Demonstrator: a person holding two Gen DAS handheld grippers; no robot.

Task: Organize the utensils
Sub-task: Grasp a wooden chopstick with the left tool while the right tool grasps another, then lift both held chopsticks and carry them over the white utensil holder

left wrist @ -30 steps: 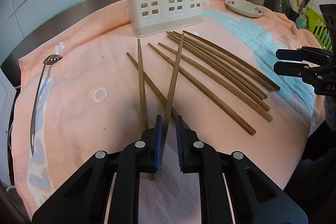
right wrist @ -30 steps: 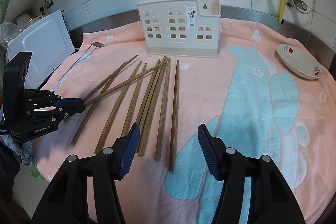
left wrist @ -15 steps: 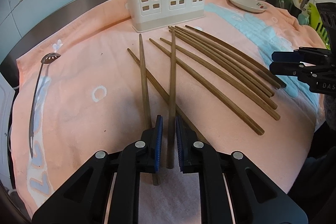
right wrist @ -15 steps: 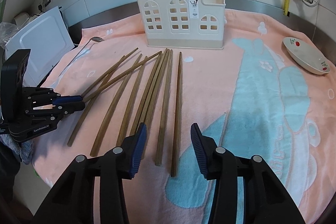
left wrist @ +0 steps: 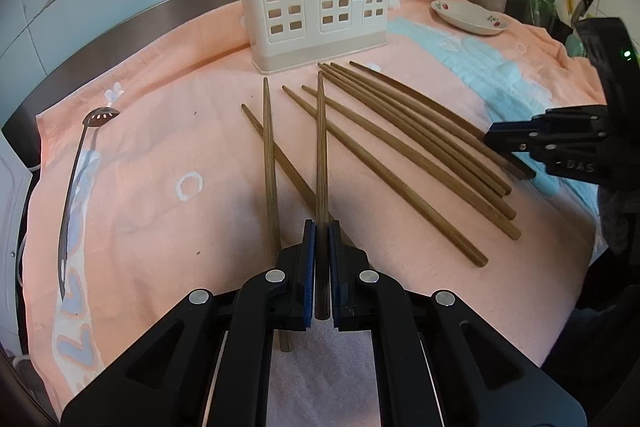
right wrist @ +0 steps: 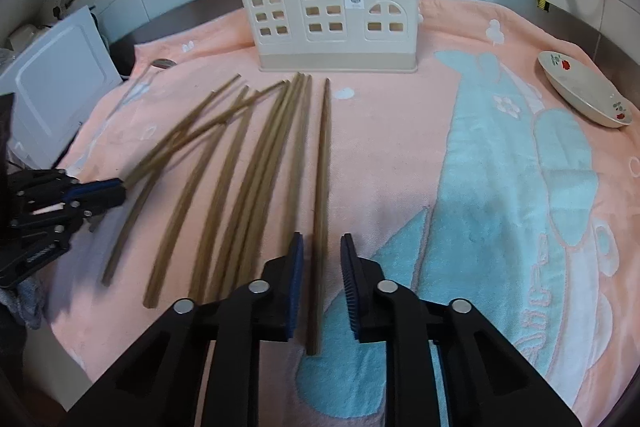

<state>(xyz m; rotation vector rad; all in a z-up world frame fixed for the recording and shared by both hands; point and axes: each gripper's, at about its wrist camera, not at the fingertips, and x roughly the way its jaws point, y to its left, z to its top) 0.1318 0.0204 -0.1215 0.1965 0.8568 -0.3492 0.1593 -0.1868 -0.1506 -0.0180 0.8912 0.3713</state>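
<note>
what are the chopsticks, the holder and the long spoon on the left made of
Chopsticks: wood or bamboo by the look, brown, matte, faint grain.
Utensil holder: moulded plastic, cream, with smooth window cutouts.
Slotted spoon: likely stainless steel, grey and reflective.

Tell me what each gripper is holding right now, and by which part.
The left gripper is shut on one chopstick, gripped near its thick end. The right gripper holds nothing; its open jaws straddle the thick end of the rightmost chopstick.
</note>
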